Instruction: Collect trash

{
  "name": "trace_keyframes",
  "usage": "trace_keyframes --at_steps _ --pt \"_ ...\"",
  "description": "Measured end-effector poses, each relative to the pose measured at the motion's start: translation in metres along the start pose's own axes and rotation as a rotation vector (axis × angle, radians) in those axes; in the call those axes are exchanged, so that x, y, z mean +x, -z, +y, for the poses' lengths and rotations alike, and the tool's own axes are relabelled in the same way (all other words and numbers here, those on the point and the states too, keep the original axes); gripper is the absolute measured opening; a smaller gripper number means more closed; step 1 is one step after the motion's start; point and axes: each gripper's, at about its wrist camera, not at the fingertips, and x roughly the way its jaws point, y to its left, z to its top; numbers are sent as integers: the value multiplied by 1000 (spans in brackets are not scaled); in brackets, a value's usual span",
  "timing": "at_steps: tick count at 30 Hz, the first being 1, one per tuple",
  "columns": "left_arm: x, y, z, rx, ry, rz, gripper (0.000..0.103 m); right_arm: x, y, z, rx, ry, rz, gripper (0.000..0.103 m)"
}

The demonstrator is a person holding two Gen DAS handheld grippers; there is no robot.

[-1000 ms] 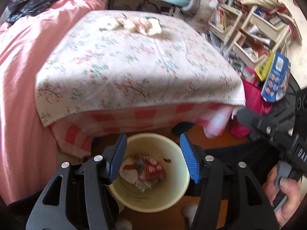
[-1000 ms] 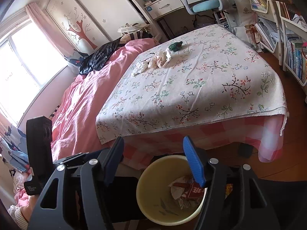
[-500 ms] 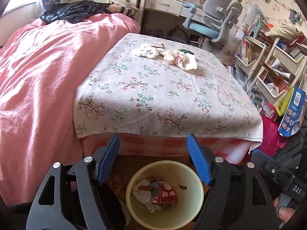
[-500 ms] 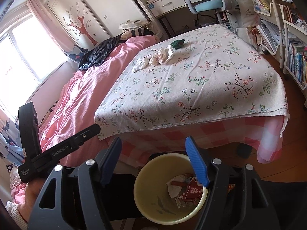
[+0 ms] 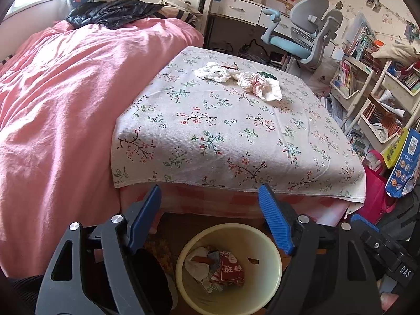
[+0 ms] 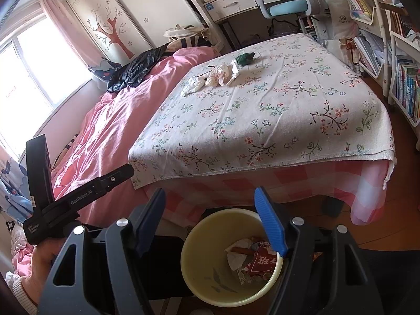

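Crumpled white tissues (image 5: 214, 71) and a crumpled white wrapper with red marks (image 5: 260, 85) lie at the far side of the floral-cloth table (image 5: 236, 136); they also show in the right wrist view (image 6: 215, 77), beside a small green object (image 6: 244, 58). A pale yellow bin (image 5: 265, 281) holding trash stands on the floor below the table's near edge, also seen in the right wrist view (image 6: 207, 260). My left gripper (image 5: 210, 207) is open and empty above the bin. My right gripper (image 6: 210, 207) is open and empty above the bin too.
A pink-covered bed (image 5: 57, 110) lies left of the table. A desk chair (image 5: 302, 34) stands behind it. Bookshelves (image 5: 380, 105) and bags (image 5: 404, 162) crowd the right side. Wooden floor (image 6: 404, 223) shows on the right.
Both grippers have lifted and tilted up from the bin toward the table top. The bin has slid lower in both views. Both jaws stay open.
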Motion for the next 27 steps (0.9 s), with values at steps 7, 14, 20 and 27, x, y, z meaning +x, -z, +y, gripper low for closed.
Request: trace_keyframes --at_steps 7,14,20,27 --pt "0 1 -2 8 -7 -7 74 0 1 1 -8 3 6 68" --pt "-1 0 1 -18 4 -12 74 6 2 7 -27 8 18 68" --pt "-5 -5 5 -48 13 -31 74 5 -3 10 -18 -6 13 69" --pt "-13 -17 1 -21 0 -79 76 3 -31 20 -62 -12 -12 70"
